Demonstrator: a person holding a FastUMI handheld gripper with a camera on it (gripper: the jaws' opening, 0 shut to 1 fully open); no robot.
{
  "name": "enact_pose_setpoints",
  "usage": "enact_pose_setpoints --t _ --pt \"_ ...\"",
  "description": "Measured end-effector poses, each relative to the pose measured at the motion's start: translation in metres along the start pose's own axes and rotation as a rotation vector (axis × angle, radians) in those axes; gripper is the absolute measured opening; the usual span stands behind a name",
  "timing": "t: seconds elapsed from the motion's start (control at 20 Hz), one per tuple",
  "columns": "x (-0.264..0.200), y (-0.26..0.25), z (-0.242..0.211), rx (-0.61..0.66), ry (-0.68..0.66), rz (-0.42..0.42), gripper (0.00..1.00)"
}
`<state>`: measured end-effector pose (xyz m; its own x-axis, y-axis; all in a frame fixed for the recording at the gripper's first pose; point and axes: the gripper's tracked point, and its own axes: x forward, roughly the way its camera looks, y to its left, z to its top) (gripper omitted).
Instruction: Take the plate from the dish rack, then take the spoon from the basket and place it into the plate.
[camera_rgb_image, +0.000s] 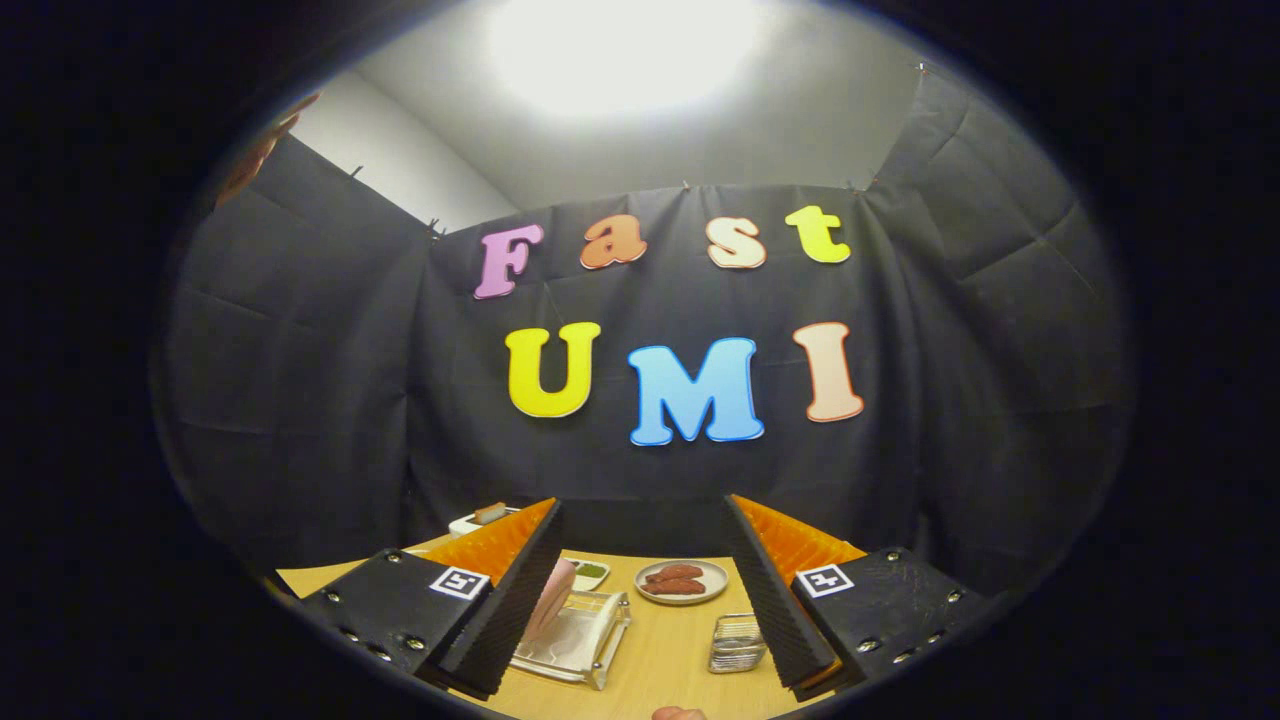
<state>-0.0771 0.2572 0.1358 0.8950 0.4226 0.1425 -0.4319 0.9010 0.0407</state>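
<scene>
- A pink plate (551, 598) stood upright in the clear dish rack (580, 640) on the wooden table (665, 660), just ahead of the gripper's left finger.
- A small wire basket (736, 642) sat beside the right finger — its contents too small to tell.
- The gripper (645, 585) hung with fingers spread wide, gripping nothing.
- Beyond them lay a dish of reddish food (681, 581) — and a smaller dish (590, 572) with something green.

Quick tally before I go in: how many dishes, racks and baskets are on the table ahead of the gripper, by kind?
Pink plate standing in the rack: 1
Clear dish rack: 1
Small wire basket: 1
Plate of reddish food: 1
Small dish with something green: 1
White item at the table's back, too small to identify: 1
Total: 6
The gripper is open, holding nothing.
</scene>
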Motion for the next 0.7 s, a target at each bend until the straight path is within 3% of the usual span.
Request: enact_pose_setpoints --t 0.35,0.7 --pt "0.039 0.048 0.007 -0.026 0.000 0.098 0.96" --pt "0.077 0.069 -0.007 -0.019 0.040 0.113 0.96"
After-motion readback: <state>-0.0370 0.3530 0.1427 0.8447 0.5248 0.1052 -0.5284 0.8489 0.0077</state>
